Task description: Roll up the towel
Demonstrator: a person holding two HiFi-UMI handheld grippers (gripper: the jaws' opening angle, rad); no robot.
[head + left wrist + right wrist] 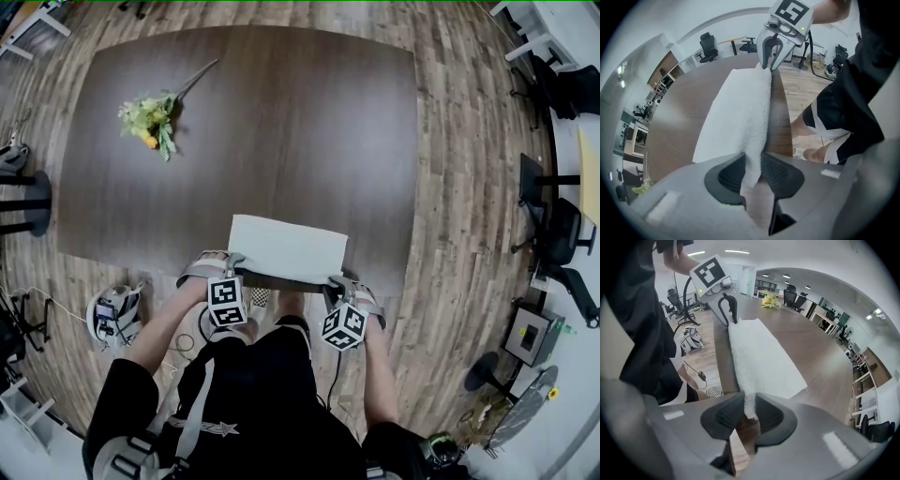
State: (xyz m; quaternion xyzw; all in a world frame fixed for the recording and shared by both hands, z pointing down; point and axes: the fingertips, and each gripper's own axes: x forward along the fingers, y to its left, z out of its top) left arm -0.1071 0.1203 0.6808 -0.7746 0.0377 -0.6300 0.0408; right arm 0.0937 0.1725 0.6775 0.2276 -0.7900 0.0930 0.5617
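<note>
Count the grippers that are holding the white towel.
2. The left gripper pinches the towel at its near left corner; the right gripper pinches its near right corner. None looks hidden.

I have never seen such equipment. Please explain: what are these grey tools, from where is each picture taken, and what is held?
No robot here: a person stands at a dark brown wooden table and holds a two-jaw gripper in each hand. The head view comes from a camera on the person's head, looking down. The other two views come from cameras riding on the left gripper and the right gripper, each looking along its own jaws. The black-and-white marker cubes are parts of the grippers. On the table lies a white rectangular terry towel, flat near the person's edge, and farther away a bunch of yellow and green flowers. Each gripper pinches one near corner of the towel. It is not rolled yet.
</note>
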